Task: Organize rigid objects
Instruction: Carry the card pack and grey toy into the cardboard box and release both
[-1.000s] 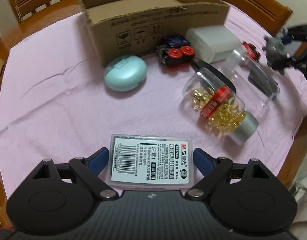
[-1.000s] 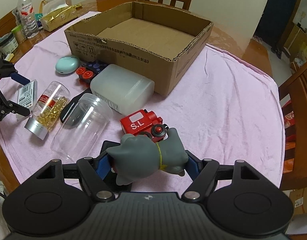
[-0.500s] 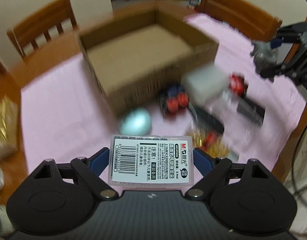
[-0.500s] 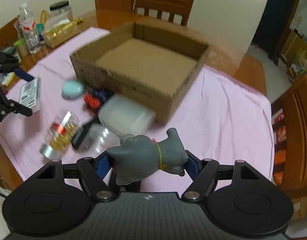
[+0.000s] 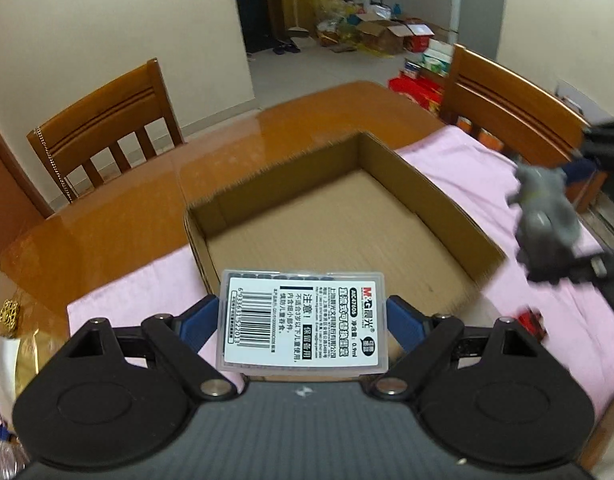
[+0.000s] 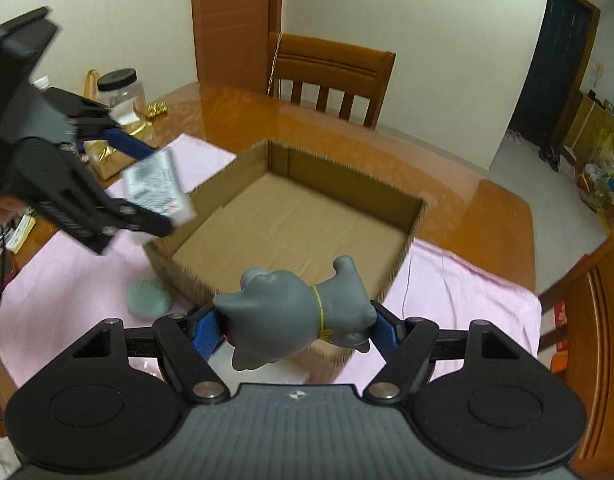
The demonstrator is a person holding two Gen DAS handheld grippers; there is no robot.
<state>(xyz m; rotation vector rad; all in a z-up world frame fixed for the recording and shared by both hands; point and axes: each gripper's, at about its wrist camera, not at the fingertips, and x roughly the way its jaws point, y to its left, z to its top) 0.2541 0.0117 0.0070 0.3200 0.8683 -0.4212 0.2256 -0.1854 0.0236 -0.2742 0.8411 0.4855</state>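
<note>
Right, both loads are up over the worktop (image 5: pixel 107 224) and its pink cloth (image 6: pixel 467 292), aimed at the cardboard box (image 5: pixel 447 196), which looks empty from here. Step in hand, as I read it: drop both into the box.

Left hand-held gripper (image 5: pixel 303 320) is clamped on the clear plastic case (image 5: pixel 303 320) by its short ends, label up, hanging above the near wall of the box. Right hand-held gripper (image 6: pixel 295 324) is clamped on the grey cat figure (image 6: pixel 295 320) across its body, also just short of the near wall.

To do it well:
- get both fully past the rim before lowering
- keep the two hand-held grippers apart, one per half of the floor
- lay the case flat near a corner; let go low, no dropping
- the cat is rounded and may roll; set it against a wall
</note>
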